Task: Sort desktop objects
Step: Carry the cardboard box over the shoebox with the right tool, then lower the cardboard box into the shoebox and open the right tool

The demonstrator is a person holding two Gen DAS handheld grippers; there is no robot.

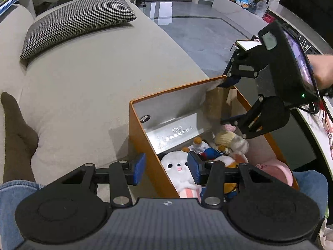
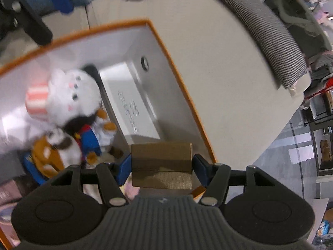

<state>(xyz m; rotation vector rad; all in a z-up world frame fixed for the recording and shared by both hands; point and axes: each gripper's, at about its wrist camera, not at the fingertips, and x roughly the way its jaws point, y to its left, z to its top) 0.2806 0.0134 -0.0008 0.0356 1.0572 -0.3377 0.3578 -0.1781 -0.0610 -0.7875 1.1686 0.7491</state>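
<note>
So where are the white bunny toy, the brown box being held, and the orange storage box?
white bunny toy [image 1: 177,166]: left wrist view, its face.
brown box [image 2: 162,160]: right wrist view, its front face.
orange storage box [image 1: 143,145]: left wrist view, outer side wall.

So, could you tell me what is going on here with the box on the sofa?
A person is holding a gripper in each hand over an orange box that sits on a sofa. The right gripper is shut on a brown block and holds it over the box's far corner. The left gripper is open and empty, its fingers on either side of the box's near wall. Inside lie a white plush, other soft toys and a silver case.
</note>
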